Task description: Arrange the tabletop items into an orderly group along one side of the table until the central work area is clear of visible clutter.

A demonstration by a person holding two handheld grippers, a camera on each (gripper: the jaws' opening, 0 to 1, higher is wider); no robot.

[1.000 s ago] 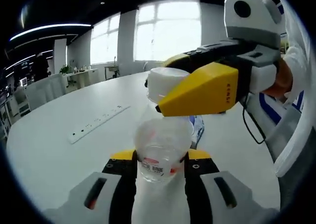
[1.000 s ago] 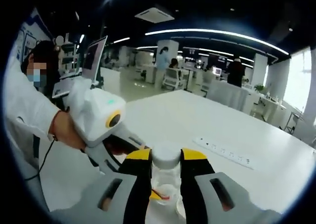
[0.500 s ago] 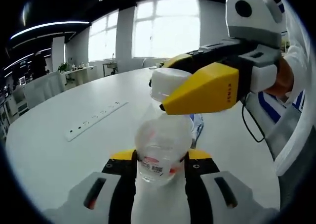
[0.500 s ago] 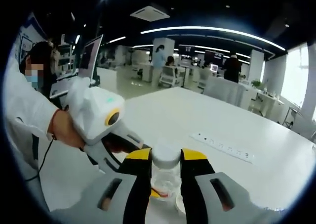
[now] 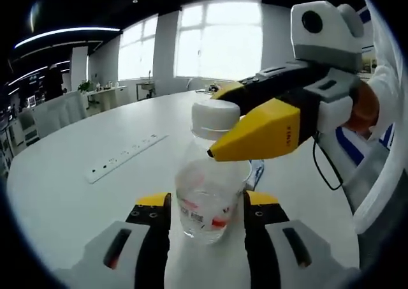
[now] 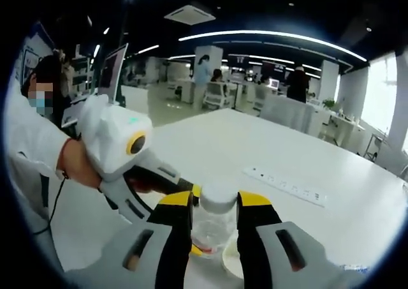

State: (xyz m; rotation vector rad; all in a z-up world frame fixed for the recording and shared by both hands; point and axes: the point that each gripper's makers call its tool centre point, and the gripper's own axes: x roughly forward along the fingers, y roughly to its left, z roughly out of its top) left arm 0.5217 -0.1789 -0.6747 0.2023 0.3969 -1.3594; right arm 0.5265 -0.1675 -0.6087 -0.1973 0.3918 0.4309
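Observation:
A clear plastic bottle [image 5: 205, 203] with a red-and-white label stands between my left gripper's [image 5: 207, 205] jaws, which are shut on its body. Its white cap [image 5: 215, 118] sits on the neck. My right gripper [image 5: 217, 122] comes in from the right in the left gripper view, its yellow jaws shut on that cap. In the right gripper view the cap [image 6: 217, 196] is pinched between the right gripper's [image 6: 215, 203] jaws, with the bottle [image 6: 209, 230] hanging below.
A white power strip [image 5: 125, 156] [image 6: 287, 187] lies on the white table [image 5: 57, 187]. A blue-and-white packet [image 5: 257, 170] lies behind the bottle. A small white round item [image 6: 231, 261] rests on the table under the right jaw. A person's hand [image 6: 75, 168] holds the left gripper.
The bottle has tipped more upright, so its neck and cap now line up above its body. Both grippers keep their hold, and both views have shifted slightly.

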